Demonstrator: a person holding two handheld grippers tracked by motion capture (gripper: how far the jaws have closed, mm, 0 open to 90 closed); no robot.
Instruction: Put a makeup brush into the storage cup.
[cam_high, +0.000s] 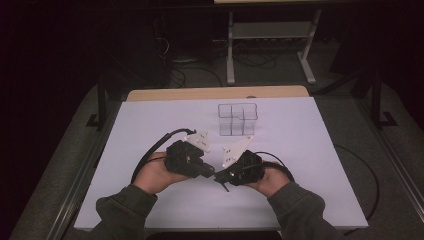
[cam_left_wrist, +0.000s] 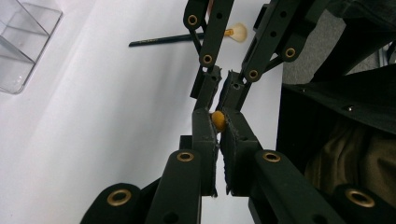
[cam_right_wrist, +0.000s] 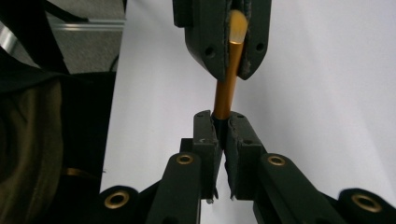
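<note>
We see both tools clamped nearly shut on one gold stick (cam_right_wrist: 224, 93): the right tool (cam_right_wrist: 223, 122) grips its lower end, the left tool (cam_right_wrist: 232, 42) its far tip, perhaps bristles, above the worktop (cam_high: 150, 130).

No text, label or number seems readable anywhere, though the dim surroundings could hide some.

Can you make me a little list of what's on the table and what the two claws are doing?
table: white top
left claw: shut on the gold brush
right claw: shut on the same brush
gold brush: held between both claws, above the table
black brush: lying on the table
clear box: has compartments, stands behind the claws
</note>
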